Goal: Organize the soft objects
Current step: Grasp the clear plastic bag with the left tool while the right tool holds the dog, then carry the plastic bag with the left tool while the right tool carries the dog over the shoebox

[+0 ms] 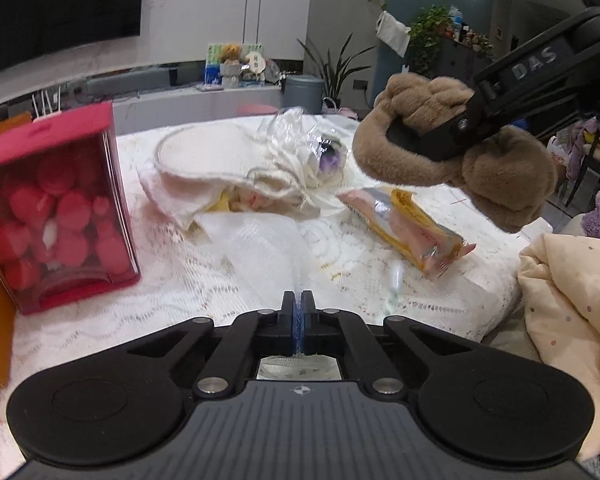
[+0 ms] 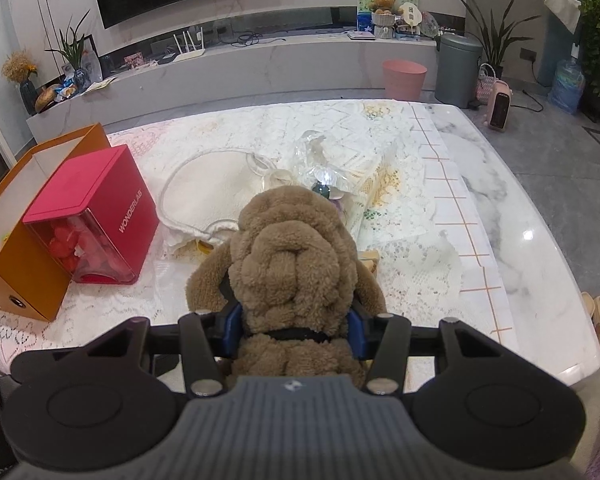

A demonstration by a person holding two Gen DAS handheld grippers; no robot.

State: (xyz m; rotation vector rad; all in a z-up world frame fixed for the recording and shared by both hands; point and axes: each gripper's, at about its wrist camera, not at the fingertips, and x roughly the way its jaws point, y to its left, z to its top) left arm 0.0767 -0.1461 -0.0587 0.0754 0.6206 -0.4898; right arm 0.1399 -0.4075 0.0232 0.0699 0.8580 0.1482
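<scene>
Brown plush dog, wrinkled, fluffy.

One brown plush toy, one red box, one orange box, one snack packet.

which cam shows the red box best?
Right wrist. The red box is sharp there, showing its lid, printed side, clear front and the orange box beside it. Left wrist shows the red box larger but blurred at the frame edge, mostly its clear front.
</scene>
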